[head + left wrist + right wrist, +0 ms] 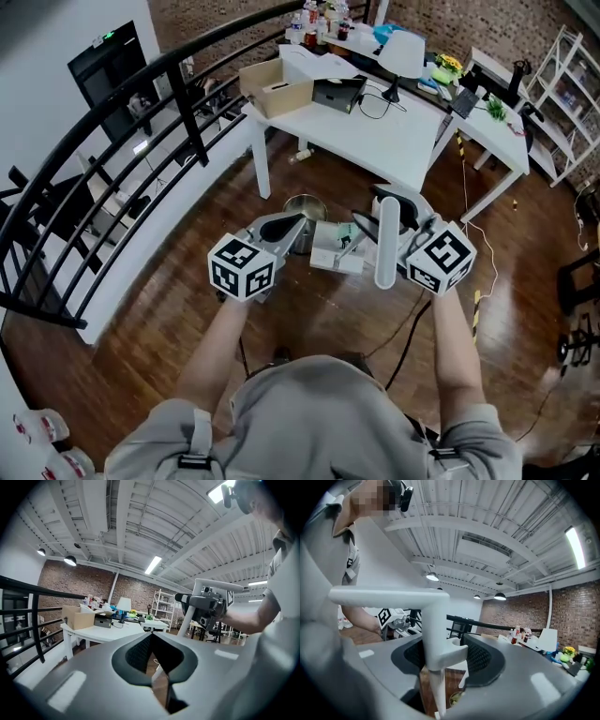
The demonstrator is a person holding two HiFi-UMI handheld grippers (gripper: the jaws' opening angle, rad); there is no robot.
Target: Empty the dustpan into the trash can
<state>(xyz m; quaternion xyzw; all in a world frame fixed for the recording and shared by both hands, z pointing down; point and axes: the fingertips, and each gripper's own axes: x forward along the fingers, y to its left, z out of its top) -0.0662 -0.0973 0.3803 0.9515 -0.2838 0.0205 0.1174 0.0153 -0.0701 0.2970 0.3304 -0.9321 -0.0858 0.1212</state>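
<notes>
Dustpan is hanging low over the floor, just beside the trash can, with the pan end down at the foot of its handle. You're clamping that handle in the right gripper, jaws pressing either side of the post under its crossbar.

Risks:
- **Swing or twist:** the handle is looking smooth and the pan is dangling well below the grip. If you're tipping fast, it could be swinging or twisting in the jaws, and the scraps would be landing on the floor short of the can.
- **Missed pour:** the can mouth is looking small next to the pan, so pouring off-centre is likely missing it.
- **Tipped can:** the can is looking light, so bumping its rim could be tipping it over.
- **No second hold:** the left gripper is idling with jaws together and nothing in them, so nothing is steadying the pan or the can.
- **Snag:** a cable is trailing on the floor near your feet.

Materials:
- **Dustpan:** seemingly white hard plastic, with a boxy pan and a long straight handle.
- **Scraps:** small and greenish; can't tell what they are.
- **Trash can:** round, shiny metal, top looking open.
- **Jaws:** grey moulded shells with dark textured pads.
- **Floor:** glossy dark wood planks.
- **Tabletop**: white, matte and cluttered, sitting behind the can.
</notes>
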